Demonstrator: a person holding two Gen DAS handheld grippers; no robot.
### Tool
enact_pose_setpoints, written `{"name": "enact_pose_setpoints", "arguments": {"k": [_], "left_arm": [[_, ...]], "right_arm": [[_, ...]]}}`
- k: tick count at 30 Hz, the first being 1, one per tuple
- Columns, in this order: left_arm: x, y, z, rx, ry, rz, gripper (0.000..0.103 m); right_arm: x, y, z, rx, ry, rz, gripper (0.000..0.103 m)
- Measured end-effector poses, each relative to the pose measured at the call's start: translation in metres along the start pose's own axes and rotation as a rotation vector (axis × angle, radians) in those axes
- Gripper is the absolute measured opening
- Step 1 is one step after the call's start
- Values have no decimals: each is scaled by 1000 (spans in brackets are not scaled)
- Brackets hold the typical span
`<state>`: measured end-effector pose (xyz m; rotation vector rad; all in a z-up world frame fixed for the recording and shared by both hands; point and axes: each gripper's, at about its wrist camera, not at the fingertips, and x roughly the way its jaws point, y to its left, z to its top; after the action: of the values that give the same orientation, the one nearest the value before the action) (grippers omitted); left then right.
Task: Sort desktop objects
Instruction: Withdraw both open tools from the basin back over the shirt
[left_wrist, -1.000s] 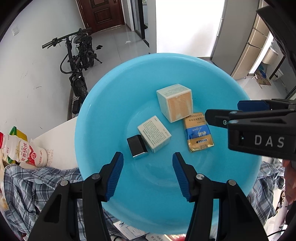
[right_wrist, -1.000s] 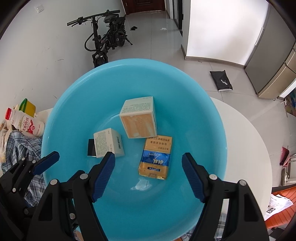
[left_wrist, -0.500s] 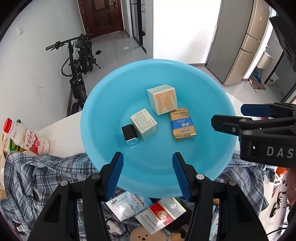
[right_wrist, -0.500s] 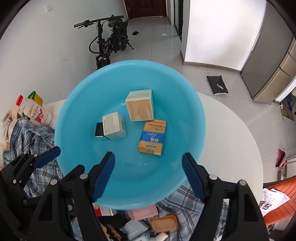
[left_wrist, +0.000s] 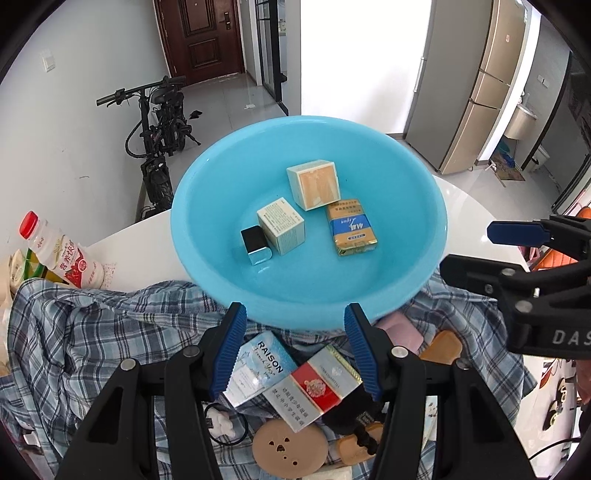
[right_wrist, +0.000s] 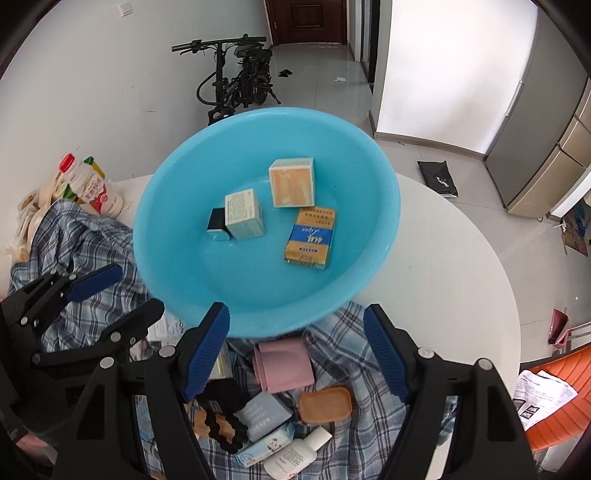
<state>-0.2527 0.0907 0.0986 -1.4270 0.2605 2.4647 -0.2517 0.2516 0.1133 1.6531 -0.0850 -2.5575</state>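
A light blue plastic basin sits on a round white table, its near rim resting over a blue-and-white plaid shirt spread across the tabletop. Inside the basin lie four sorted items: a cube-shaped box with an orange face, a pale box printed with small text, a small black-and-silver block touching that pale box on its left, and a gold-and-blue cigarette pack lying flat just beside the cube-shaped box. The left gripper hangs above the near edge of the basin with its blue-padded jaws spread wide and nothing between them; below it on the shirt rest a light blue Raison cigarette pack and a red-and-white cigarette pack, side by side and touching. The right gripper hovers to the right of the left one, jaws likewise wide apart and empty, over a pink pouch, an orange-brown soap-like bar, a small white bottle and a black scalloped hair clip lying close together on the shirt. At the table's far left edge stands a white drink bottle with a red cap. A black electric bicycle leans against the white wall behind.
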Motion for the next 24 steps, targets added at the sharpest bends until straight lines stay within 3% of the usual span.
{"name": "enact_pose_setpoints", "arguments": {"k": [4, 10, 17, 24], "left_arm": [[-6, 4, -13, -9, -16, -34, 58], [-14, 5, -34, 4, -49, -4, 58], [-28, 4, -55, 13, -81, -35, 58], [-45, -3, -72, 38, -123, -52, 58]], "right_arm": [[-3, 4, -17, -8, -6, 80, 75], [-6, 15, -39, -70, -35, 34, 75], [-11, 19, -66, -79, -22, 145, 75], [-24, 25, -89, -127, -90, 128, 75]]}}
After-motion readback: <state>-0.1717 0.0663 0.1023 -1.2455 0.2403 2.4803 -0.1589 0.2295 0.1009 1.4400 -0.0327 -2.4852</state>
